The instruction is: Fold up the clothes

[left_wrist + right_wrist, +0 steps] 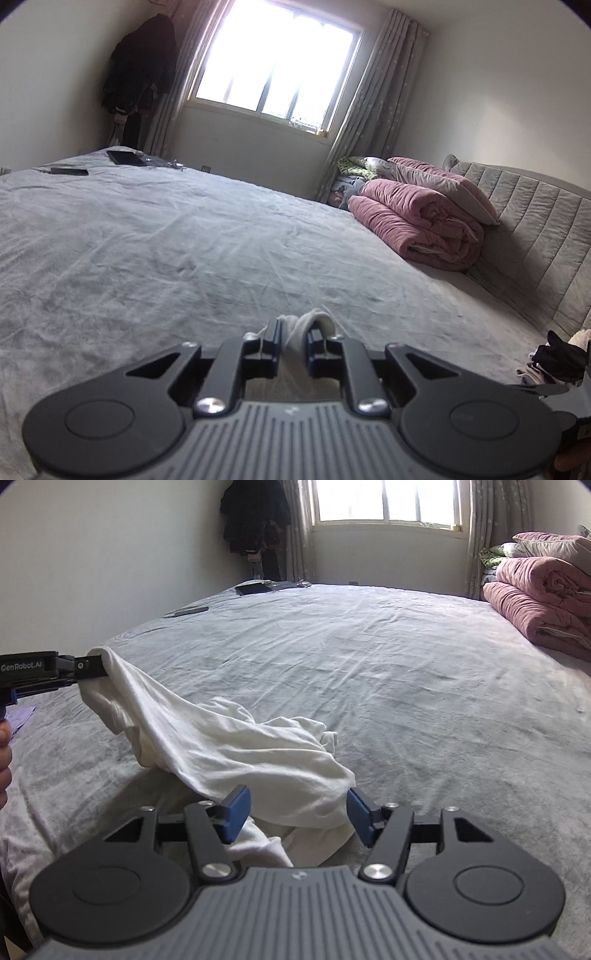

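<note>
A white garment lies crumpled on the grey bedspread. One edge of it is lifted up to the left. My left gripper is shut on that raised edge, and in the left wrist view a bunch of the white garment is pinched between the narrow jaws of my left gripper. My right gripper is open, its blue pads standing wide on either side of the garment's near end, which sags between them.
A rolled pink quilt and pillows lie against the padded grey headboard. A tablet and a phone rest at the bed's far edge. Dark clothes hang beside the window. A dark item sits at the right.
</note>
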A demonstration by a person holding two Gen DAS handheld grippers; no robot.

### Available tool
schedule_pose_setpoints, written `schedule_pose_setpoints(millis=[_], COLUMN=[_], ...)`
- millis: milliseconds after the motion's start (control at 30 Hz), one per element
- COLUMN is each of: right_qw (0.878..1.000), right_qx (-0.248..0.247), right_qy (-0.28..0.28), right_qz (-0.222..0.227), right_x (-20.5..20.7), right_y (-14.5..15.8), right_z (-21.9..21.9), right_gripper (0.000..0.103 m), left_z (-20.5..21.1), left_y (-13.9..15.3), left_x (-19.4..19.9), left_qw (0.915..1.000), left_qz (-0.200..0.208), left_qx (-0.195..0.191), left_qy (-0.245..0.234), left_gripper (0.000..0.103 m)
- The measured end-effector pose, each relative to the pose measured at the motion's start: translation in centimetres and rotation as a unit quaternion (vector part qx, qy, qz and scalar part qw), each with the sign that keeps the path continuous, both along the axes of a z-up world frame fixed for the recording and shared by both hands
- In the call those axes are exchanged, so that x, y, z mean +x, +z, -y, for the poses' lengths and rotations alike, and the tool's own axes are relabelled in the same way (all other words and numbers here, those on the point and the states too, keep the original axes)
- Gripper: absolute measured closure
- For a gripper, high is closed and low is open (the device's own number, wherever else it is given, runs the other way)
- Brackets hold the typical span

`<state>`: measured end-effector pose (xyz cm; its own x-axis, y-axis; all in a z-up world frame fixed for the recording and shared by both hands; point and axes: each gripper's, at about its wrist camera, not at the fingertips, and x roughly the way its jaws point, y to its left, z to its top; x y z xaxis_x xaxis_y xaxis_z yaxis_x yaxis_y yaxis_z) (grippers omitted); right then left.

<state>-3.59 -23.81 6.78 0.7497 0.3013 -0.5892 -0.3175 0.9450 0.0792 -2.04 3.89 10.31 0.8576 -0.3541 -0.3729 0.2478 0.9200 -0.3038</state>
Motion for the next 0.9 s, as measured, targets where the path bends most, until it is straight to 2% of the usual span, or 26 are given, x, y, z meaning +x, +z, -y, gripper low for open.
schedule_pose_setpoints(millis=[167,267,300,333,367,433,533,567,600,633,700,733,767,833,900], right_qw=[0.996,0.992,0.990,0.988,0.986,0.985,0.986,0.986,0.986,0.986,0.985,0.983,0.981,0.975,0.973], right_qx=[-0.061,-0.099,-0.115,-0.132,-0.143,-0.154,-0.154,-0.154,-0.149,-0.143,-0.132,-0.126,-0.120,-0.115,-0.115], right_qy=[0.052,0.070,0.075,0.079,0.076,0.068,0.033,0.020,-0.001,-0.021,-0.063,-0.084,-0.104,-0.143,-0.161], right_qz=[0.024,0.032,0.032,0.033,0.034,0.036,0.055,0.063,0.072,0.080,0.097,0.105,0.113,0.123,0.115], right_x=[-0.1,0.4,0.6,0.9,1.2,1.7,1.8,1.8,1.8,1.8,1.7,1.6,1.6,1.4,1.5], right_y=[-1.3,-2.6,-3.1,-3.4,-3.6,-3.9,-2.8,-2.3,-1.6,-0.9,0.5,1.2,1.9,2.9,2.7], right_z=[-2.2,-3.4,-3.7,-3.9,-3.8,-3.3,-1.9,-1.5,-0.6,0.3,2.2,3.1,4.0,5.7,6.6], right_gripper=[0.041,0.042,0.050,0.068,0.078,0.094,0.098,0.098,0.099,0.099,0.099,0.099,0.099,0.099,0.099], left_z=[0.0,0.4,0.6,0.8,0.9,0.9,0.9,0.9,0.8,0.8,0.7,0.7,0.7,1.1,1.5], left_y=[-1.2,-1.8,-2.0,-2.2,-2.4,-2.6,-2.8,-2.7,-2.7,-2.6,-2.5,-2.5,-2.6,-2.8,-3.1], left_x=[0.7,1.0,1.1,1.2,1.4,1.7,1.8,1.7,1.6,1.5,1.4,1.4,1.4,1.5,1.5], left_qw=[0.9997,0.9993,0.9992,0.9991,0.9990,0.9988,0.9988,0.9988,0.9989,0.9991,0.9994,0.9995,0.9994,0.9990,0.9982], left_qz=[-0.022,-0.033,-0.036,-0.038,-0.041,-0.046,-0.047,-0.046,-0.044,-0.041,-0.033,-0.031,-0.032,-0.039,-0.047], left_qx=[-0.003,0.000,0.004,0.007,0.009,0.002,0.005,0.007,0.008,0.008,0.011,0.012,0.014,0.021,0.032], left_qy=[-0.008,-0.014,-0.015,-0.016,-0.016,-0.016,-0.014,-0.013,-0.012,-0.010,-0.004,-0.002,-0.002,-0.009,-0.020], left_gripper=[0.071,0.071,0.071,0.071,0.071,0.071,0.068,0.062,0.052,0.048,0.029,0.025,0.022,0.022,0.021])
